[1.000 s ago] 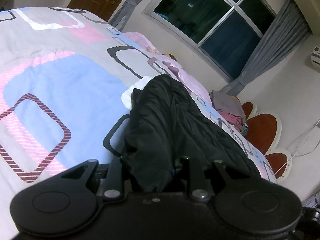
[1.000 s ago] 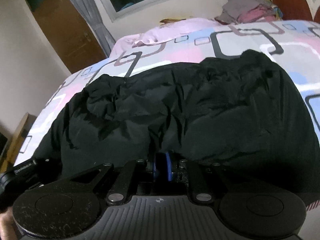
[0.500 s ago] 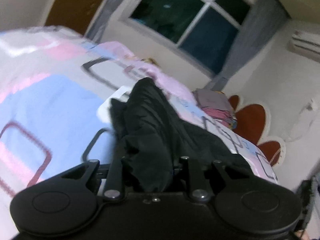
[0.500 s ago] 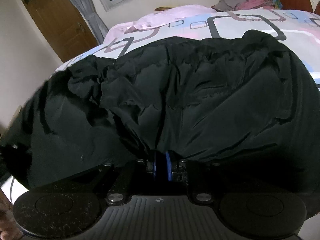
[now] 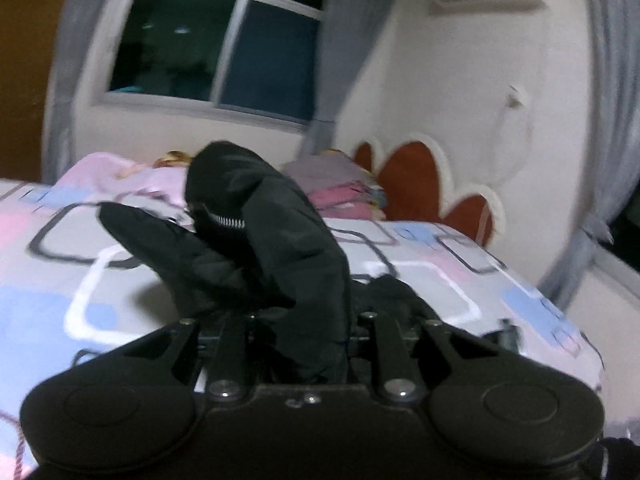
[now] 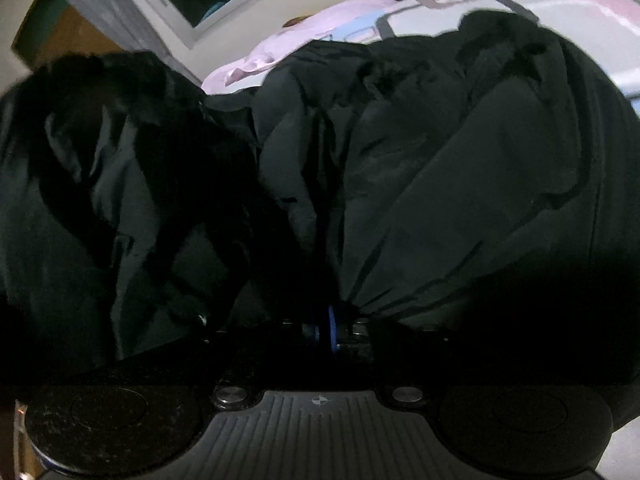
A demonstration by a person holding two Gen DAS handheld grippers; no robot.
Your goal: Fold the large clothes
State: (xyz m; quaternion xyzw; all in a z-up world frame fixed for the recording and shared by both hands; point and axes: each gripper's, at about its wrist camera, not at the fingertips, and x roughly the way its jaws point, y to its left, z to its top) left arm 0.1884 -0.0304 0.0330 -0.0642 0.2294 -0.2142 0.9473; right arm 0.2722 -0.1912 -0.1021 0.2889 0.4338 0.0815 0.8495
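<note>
A big black padded jacket (image 6: pixel 440 168) lies across the patterned bedspread (image 5: pixel 80 280) and fills most of the right wrist view. In the left wrist view a bunched part of the black jacket (image 5: pixel 280 248), with a white zipper showing, stands up from the bed. My left gripper (image 5: pixel 308 344) is shut on that bunched cloth and holds it above the bed. My right gripper (image 6: pixel 326 320) is shut on a pinched fold at the jacket's near edge, its blue pads (image 6: pixel 331 326) pressed together on the fabric. The fingertips of both grippers are hidden by cloth.
A pink blanket (image 5: pixel 132 176) lies along the far side of the bed under a dark window (image 5: pixel 216 44). Folded pink and grey clothes (image 5: pixel 340 192) are stacked by the red and white headboard (image 5: pixel 420 184). Grey curtains (image 5: pixel 612 92) hang at the right.
My left gripper has risen and rolled with the jacket's edge, lifting it off the bed. My right gripper has sunk closer to the jacket, which now fills its view.
</note>
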